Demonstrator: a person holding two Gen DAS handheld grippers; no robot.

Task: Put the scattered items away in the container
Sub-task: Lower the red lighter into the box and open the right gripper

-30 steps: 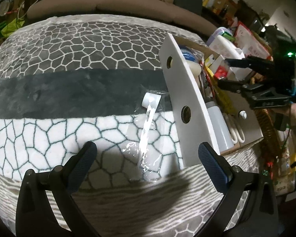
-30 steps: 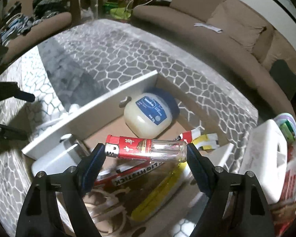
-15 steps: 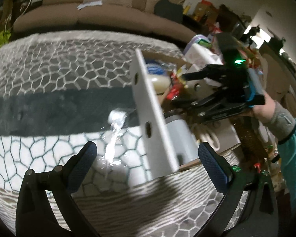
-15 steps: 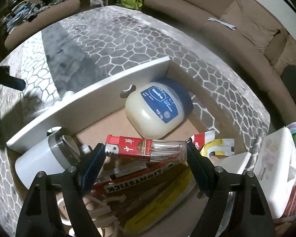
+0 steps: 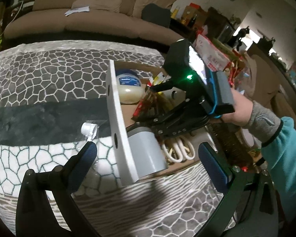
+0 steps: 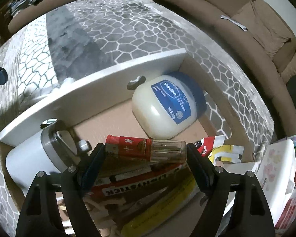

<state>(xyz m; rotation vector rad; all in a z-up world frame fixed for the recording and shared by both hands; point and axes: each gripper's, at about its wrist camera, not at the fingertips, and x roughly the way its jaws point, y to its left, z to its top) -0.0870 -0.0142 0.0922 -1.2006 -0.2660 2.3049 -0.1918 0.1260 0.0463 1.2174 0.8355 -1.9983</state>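
My right gripper (image 6: 146,158) is shut on a lighter (image 6: 146,151) with a red top and a clear body, held lengthwise between its pads just above the contents of the cardboard box (image 6: 88,100). The box has a white front wall (image 5: 116,118). My left gripper (image 5: 146,154) is open and holds nothing; it hovers over the box's near corner. A clear plastic bag with a white cap (image 5: 88,130) lies on the patterned blanket, left of the box wall and just beyond my left fingertip.
Inside the box lie a Vaseline jar (image 6: 167,108), a white bottle with a grey lid (image 6: 33,158), a Lightstick packet (image 6: 136,185) and white loops (image 5: 177,150). A brown sofa (image 5: 100,23) stands behind. Cluttered boxes and packets (image 6: 276,165) crowd the box's right side.
My right gripper has sunk lower into the box with the lighter still in it. The left gripper has risen and swung right, so the box corner now sits between its fingers.
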